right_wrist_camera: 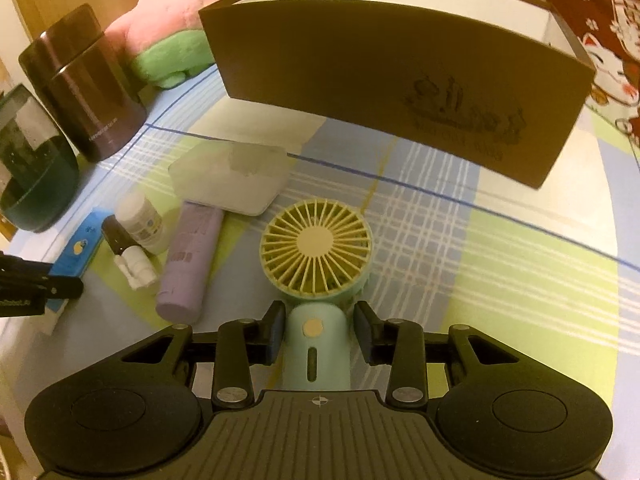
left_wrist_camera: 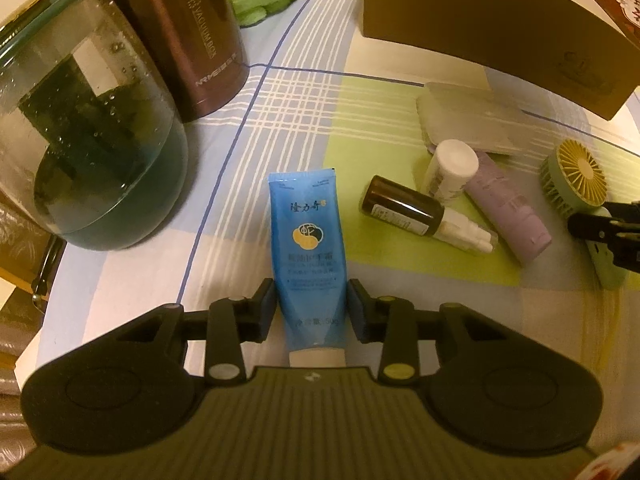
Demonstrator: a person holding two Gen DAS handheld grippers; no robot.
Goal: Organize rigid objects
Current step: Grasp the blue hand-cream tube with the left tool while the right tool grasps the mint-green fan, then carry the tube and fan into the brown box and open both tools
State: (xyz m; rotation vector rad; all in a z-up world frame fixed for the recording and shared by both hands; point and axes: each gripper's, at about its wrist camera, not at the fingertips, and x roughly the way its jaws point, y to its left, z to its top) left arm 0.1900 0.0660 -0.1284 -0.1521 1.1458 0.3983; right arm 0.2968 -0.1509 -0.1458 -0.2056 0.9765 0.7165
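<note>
Two handheld grippers reach low over a plaid-covered table (right_wrist_camera: 500,240), each straddling one item. The left gripper (left_wrist_camera: 312,308) has its fingers pressed against the sides of a blue cream tube (left_wrist_camera: 308,248) lying flat, cap toward the camera; it looks light and slightly squashy, so its firmer lower body near the cap seems the best place to hold. The right gripper (right_wrist_camera: 320,334) points along the table with fingers spread, the left pad touching or nearly so and a small gap at the right, around the pale green handle of a small handheld fan (right_wrist_camera: 316,252). The fan looks light and rigid, its slatted head fragile, so the handle suits gripping. An open brown box (right_wrist_camera: 400,80) stands beyond.
</note>
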